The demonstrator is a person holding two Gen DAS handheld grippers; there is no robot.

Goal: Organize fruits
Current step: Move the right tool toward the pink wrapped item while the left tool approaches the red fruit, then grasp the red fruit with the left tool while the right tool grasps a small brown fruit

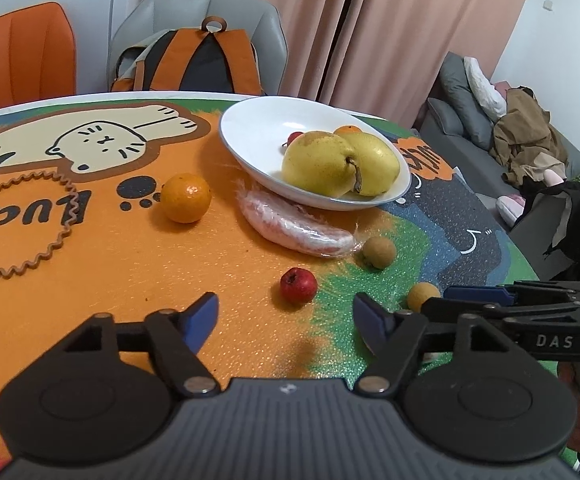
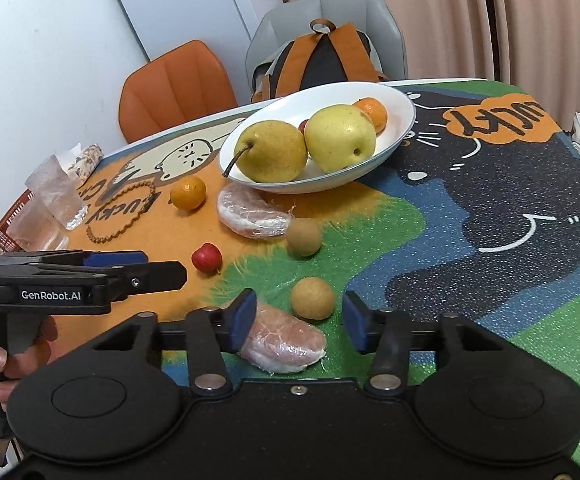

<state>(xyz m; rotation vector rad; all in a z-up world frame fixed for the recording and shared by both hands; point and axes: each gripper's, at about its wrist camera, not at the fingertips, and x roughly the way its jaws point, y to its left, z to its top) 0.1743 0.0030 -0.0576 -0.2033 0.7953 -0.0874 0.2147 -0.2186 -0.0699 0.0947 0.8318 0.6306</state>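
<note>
A white bowl point(image 1: 250, 120) point(image 2: 406, 120) holds two yellow pears point(image 2: 270, 152), an orange and a small red fruit. On the mat lie an orange point(image 1: 186, 198), a wrapped pink piece point(image 1: 294, 224), a red fruit point(image 1: 298, 285) point(image 2: 207, 258) and two brown round fruits point(image 2: 304, 237) point(image 2: 312, 298). My left gripper point(image 1: 286, 318) stands open just short of the red fruit. My right gripper point(image 2: 300, 318) is open over a second wrapped pink piece point(image 2: 286, 344), with the nearer brown fruit just beyond the gap. The right pad touches nothing.
An orange chair point(image 2: 174, 84) and a grey chair with a backpack point(image 2: 322, 60) stand behind the round table. Clear plastic cups point(image 2: 54, 196) and a bead bracelet point(image 2: 124, 212) sit at the table's left. A sofa with clothes point(image 1: 522, 136) is off to the right.
</note>
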